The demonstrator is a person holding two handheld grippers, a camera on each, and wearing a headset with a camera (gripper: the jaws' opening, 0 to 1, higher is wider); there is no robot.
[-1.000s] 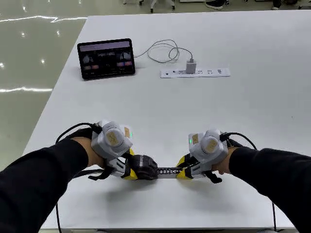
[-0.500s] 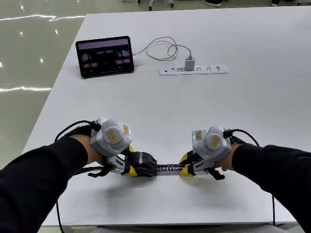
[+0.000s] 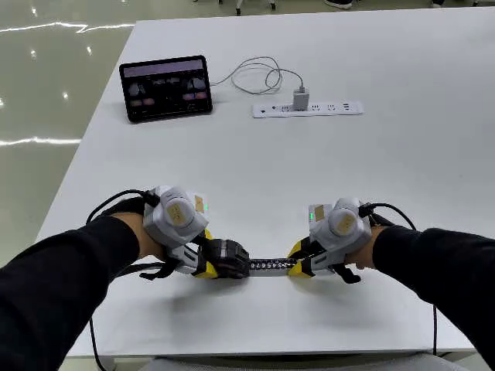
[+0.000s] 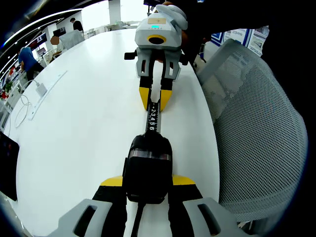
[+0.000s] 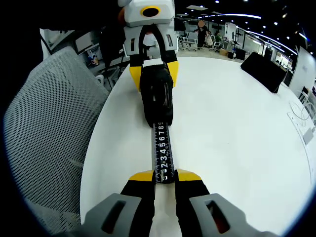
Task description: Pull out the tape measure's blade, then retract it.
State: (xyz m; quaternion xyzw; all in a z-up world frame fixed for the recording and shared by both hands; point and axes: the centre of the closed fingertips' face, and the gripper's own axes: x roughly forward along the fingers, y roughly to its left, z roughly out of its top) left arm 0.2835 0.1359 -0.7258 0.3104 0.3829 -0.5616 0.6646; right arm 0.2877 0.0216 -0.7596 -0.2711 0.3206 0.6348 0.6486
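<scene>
A black tape measure case (image 3: pixel 225 259) lies on the white table near its front edge, with my left gripper (image 3: pixel 206 267) shut on it. The case (image 4: pixel 147 168) sits between the yellow-tipped fingers in the left gripper view. A short length of dark numbered blade (image 3: pixel 271 265) runs from the case to my right gripper (image 3: pixel 296 268), which is shut on the blade's end. In the right gripper view the blade (image 5: pixel 161 150) stretches from my fingertips to the case (image 5: pixel 157 94). The right gripper (image 4: pixel 155 101) faces me in the left gripper view.
A tablet (image 3: pixel 165 87) stands at the back left of the table (image 3: pixel 387 170). A white power strip (image 3: pixel 308 109) with a plugged charger and a looped cable (image 3: pixel 259 77) lies behind the middle. A grey mesh chair (image 4: pixel 256 143) sits at the table's front edge.
The right gripper has moved to the right, away from the case, and more of the blade shows between the two grippers. The left gripper holds the case in place.
</scene>
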